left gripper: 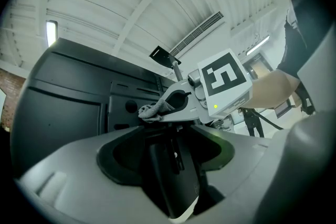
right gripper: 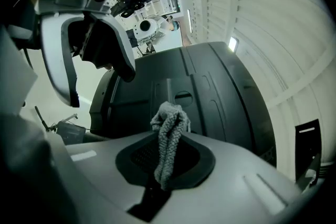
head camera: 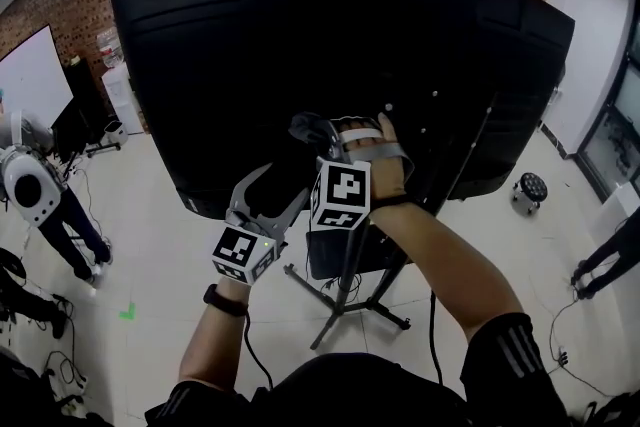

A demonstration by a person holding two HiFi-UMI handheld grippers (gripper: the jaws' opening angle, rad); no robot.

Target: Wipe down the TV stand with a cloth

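While the right tongs (right gripper: pixel 167 165) are clamped on a grey knitted cloth (right gripper: pixel 169 134), the left tongs (left gripper: pixel 173 165) are pressed together on nothing, dark pads flat against each other. Both are raised side by side, just near the black back of the TV (head camera: pixel 300 45), at its lower middle. The TV stand (head camera: pixel 350 290) rises below them, with its thin black legs spread on the pale floor.

The cloth looks light, soft and limp. It is bunched into a rope, and only a tuft stands beyond the tips. Held that way it probably wipes a narrow stripe, so a hold nearer one edge would leave more to drape round the pole. The stand looks stiff but top-heavy under so large a screen, so light strokes seem wise, perhaps with the free left tongs steadying the pole.
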